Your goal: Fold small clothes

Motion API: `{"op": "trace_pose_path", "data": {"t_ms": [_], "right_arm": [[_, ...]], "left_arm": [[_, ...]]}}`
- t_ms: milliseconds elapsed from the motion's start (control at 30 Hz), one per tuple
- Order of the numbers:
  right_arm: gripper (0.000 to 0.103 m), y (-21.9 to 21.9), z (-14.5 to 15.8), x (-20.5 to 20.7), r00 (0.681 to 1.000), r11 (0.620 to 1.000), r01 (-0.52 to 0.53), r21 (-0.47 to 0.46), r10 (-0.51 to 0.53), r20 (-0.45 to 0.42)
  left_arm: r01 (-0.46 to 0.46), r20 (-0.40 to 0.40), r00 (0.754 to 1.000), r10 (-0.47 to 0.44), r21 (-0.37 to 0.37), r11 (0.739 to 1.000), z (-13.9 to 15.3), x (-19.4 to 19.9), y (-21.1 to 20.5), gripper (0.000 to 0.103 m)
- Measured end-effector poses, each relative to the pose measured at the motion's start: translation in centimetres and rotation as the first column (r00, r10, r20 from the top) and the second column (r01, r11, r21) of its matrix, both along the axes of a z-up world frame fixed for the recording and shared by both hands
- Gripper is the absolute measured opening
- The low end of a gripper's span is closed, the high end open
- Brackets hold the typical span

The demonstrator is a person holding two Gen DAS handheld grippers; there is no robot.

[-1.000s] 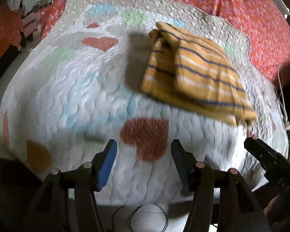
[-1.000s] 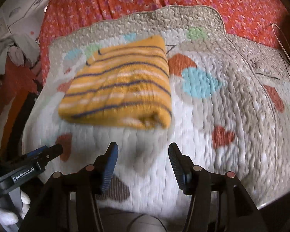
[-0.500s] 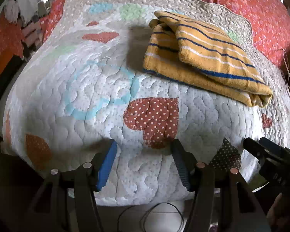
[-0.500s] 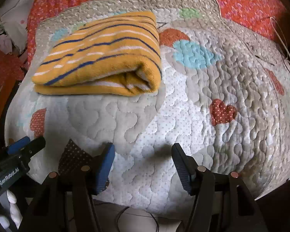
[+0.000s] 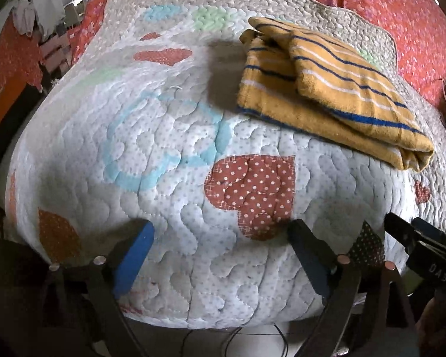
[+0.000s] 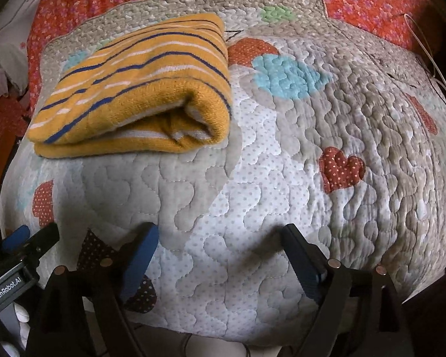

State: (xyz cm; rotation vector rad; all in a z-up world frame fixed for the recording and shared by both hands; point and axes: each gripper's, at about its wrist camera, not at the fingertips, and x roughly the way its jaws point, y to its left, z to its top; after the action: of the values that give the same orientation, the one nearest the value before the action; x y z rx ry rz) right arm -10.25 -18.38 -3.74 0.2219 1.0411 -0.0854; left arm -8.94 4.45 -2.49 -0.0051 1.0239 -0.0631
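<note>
Both sets of fingers have just been opening, now wide with nothing between: left gripper (image 5: 220, 255), right gripper (image 6: 218, 255). The folded yellow striped knit (image 6: 139, 89) lies at upper left on the quilt (image 6: 252, 202): soft, light, floppy; likely best pinched at its rolled edge.

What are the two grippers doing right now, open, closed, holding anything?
Left gripper: open, its jaws have just been opening, nothing between them.
Right gripper: open, also just opening, empty; the folded striped garment lies untouched on the quilt.
</note>
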Motion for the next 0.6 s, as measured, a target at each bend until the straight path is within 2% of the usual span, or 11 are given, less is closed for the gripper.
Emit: {"op": "trace_pose_path", "data": {"t_ms": [100,200,433,600], "right_arm": [[0.09,0.03,-0.01,-0.01,1.0,1.0,0.002,-0.002,-0.002,0.0],[0.09,0.18,0.04,-0.05,1.0,1.0,-0.002,-0.012,0.002,0.003],[0.09,0.72,0.33,-0.13,0.999,0.997,-0.027,-0.067,0.028,0.019],[0.09,0.77,0.36,-0.11,0.999,0.997,-0.031,-0.076,0.032,0.021]], "left_arm": [[-0.02,-0.003,1.0,0.02,0.014,1.0,-0.2,0.16,0.17,0.103],[-0.025,-0.025,0.999,0.024,-0.015,1.0,-0.4,0.54,0.67,0.103],[-0.016,-0.044,0.999,0.015,-0.007,1.0,-0.47,0.87,0.51,0.103],[0.001,0.012,1.0,-0.001,-0.006,1.0,-0.58,0.39,0.46,0.103]]}}
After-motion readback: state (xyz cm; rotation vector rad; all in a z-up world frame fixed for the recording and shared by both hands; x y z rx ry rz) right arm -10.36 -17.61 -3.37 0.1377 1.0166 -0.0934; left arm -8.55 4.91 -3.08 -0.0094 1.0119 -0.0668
